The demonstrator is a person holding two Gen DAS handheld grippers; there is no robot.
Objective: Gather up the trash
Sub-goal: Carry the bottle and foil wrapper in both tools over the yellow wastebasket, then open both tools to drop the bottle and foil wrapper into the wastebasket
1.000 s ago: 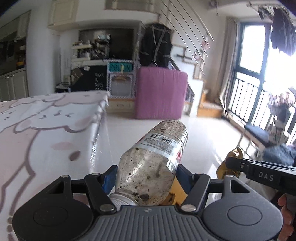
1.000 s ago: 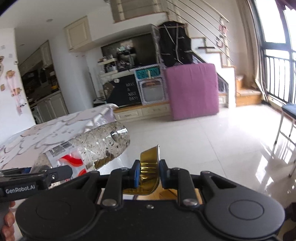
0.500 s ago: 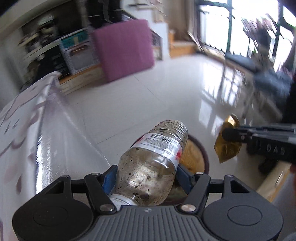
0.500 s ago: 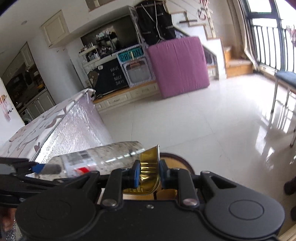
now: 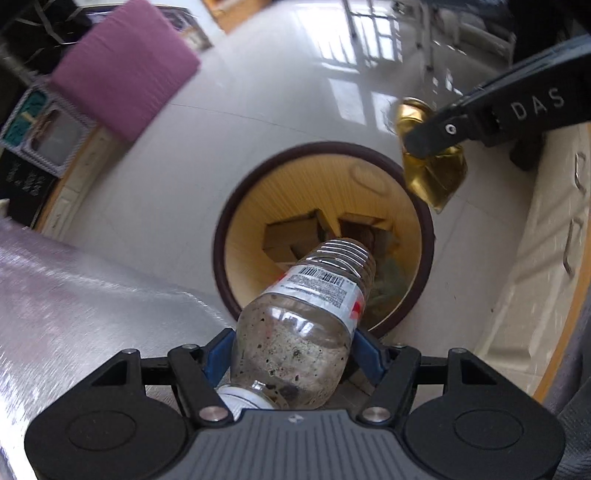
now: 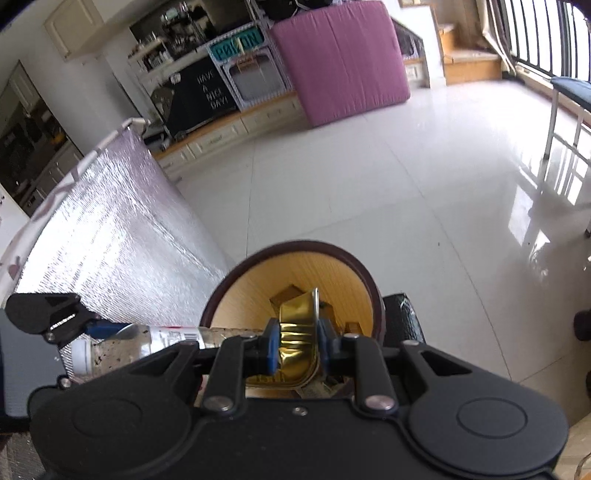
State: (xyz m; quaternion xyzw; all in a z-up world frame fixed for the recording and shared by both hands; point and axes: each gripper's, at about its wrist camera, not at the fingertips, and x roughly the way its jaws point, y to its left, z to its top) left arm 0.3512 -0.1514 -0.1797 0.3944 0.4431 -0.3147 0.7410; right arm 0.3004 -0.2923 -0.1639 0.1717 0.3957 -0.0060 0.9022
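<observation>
Clear plastic bottle [image 5: 295, 332] speckled with dark grime, white label with black barcode and a bit of red, white cap, pinched between blue-padded black fingers [image 5: 218, 356]. Shiny gold crumpled can [image 6: 297, 339] between the other blue pads. Ahead of both, bin [image 5: 221, 236] with dark brown rim and pale yellow ribbed inside, brown cardboard scraps at the bottom. Glossy white floor [image 6: 369, 192], magenta cushion [image 6: 340, 59] beyond.

Glossy white tile floor [image 6: 369, 177] ahead of the tongs, with window glare to the right. Far ahead – a purple mat [image 6: 340, 59] leaning upright, beside it a low cabinet [image 6: 229, 133]. Left of the tongs – a table with a silver cover [image 6: 110, 236]. Railed window [image 6: 546, 33] far right.
</observation>
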